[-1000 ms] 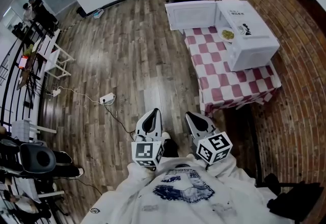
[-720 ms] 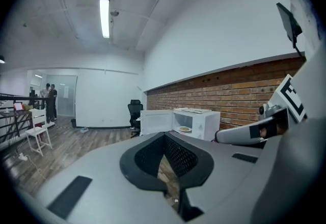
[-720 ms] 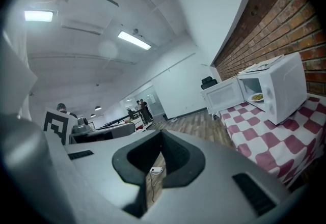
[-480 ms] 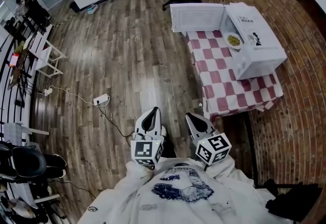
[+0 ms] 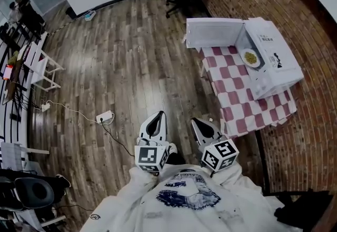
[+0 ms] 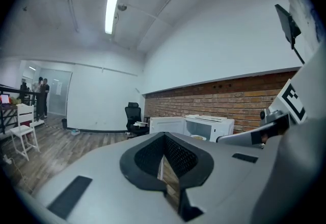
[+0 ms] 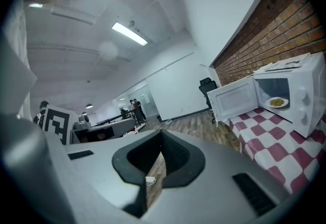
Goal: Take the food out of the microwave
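Grey left hand-held gripper (image 5: 156,118) and right hand-held gripper (image 5: 197,122): jaws together on both, empty.

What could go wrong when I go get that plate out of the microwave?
The power strip and its cable lie on the floor just ahead: a trip risk. The microwave door stands wide open, so you could bump it. The plate holds loose food that might spill if tilted.

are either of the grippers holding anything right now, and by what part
Nothing is held. The left gripper and right gripper both have their jaws together and empty. The plate of food sits inside the open microwave.
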The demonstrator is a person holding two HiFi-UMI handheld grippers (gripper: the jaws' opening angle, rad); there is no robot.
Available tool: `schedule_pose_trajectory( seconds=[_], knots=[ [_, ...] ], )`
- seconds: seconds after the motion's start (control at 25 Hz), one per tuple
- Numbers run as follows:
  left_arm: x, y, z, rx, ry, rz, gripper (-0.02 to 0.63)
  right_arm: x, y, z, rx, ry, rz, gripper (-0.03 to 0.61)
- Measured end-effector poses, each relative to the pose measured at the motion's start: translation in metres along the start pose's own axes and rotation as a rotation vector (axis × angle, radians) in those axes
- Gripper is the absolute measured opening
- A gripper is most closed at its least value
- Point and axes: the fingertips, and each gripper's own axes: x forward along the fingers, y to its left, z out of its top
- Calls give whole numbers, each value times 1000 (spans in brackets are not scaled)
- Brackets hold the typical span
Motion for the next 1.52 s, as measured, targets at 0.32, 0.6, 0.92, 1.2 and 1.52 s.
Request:
schedule_pose_trajectory(
  seconds=[0.32,0.6,0.92,1.2,1.52],
  knots=[
    [32,53,12,12,-7,-93,8,65,12,18,0,-31,-52,14],
    [50,71,1,-21,9,-145,9,86,7,15,-4,-8,-106,14],
    [69,80,-6,-32,28,-164,9,106,-3,16,2,10,-116,14],
    [109,83,-3,-8,34,-189,9,125,-34,24,28,-10,-145,14],
    [187,54,-4,23,69,-295,8,141,-104,48,76,-46,-227,14]
  ],
)
